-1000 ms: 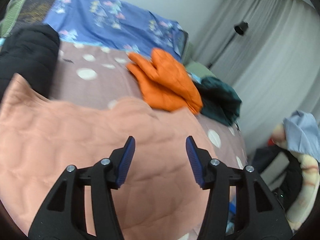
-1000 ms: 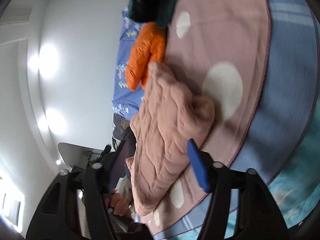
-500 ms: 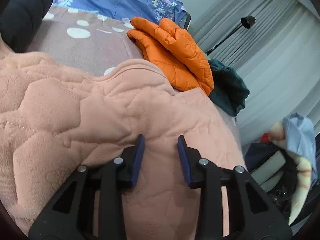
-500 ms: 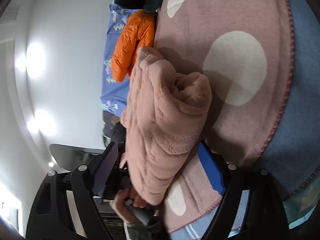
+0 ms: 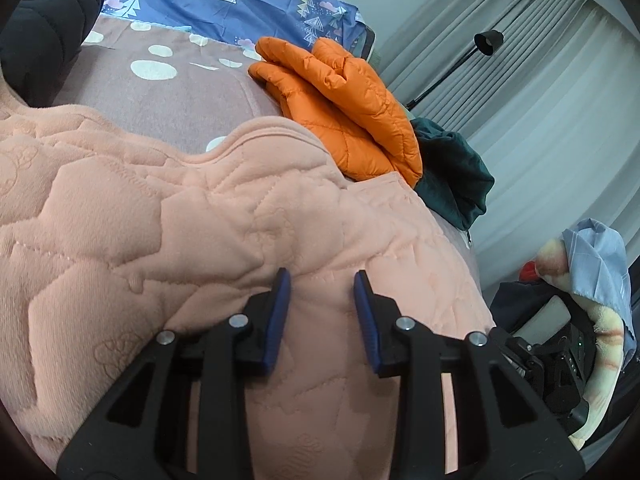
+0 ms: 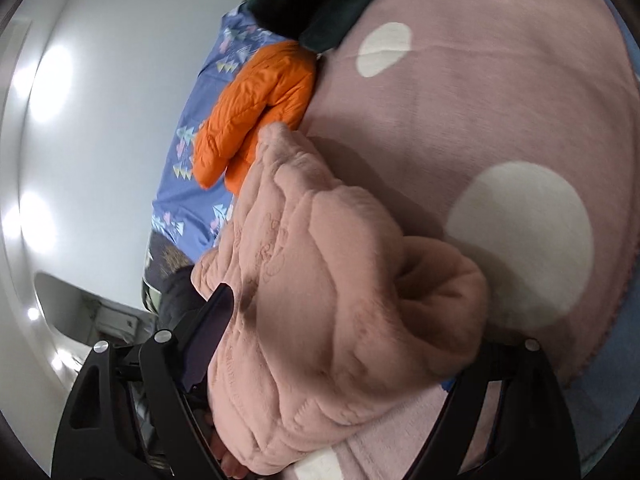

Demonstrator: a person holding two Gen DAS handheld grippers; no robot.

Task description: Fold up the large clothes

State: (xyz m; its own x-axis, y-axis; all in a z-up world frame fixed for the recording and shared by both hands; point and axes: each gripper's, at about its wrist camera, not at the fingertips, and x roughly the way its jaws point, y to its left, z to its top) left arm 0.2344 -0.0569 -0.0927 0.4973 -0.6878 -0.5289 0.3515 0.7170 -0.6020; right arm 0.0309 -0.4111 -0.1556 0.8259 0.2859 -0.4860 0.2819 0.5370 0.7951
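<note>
Since a second ago our left tongs (image 5: pixel 322 280) dropped onto the pink quilted garment (image 5: pixel 168 216) on the bed (image 5: pixel 192 92) and narrowed, still parted. Right tongs (image 6: pixel 344 364) stand wide around a bunched fold. We judge both grasps imminent.

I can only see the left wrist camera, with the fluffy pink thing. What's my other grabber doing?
Observer: The right gripper has its fingers wide apart, with the pink garment bunched between them.
Operator: Is it lying flat there?
Observer: No, its end is rolled into a thick open cuff.
Operator: What's under it?
Observer: The dotted blanket. In the right wrist view, its edge shows a reddish stitched border.
</note>
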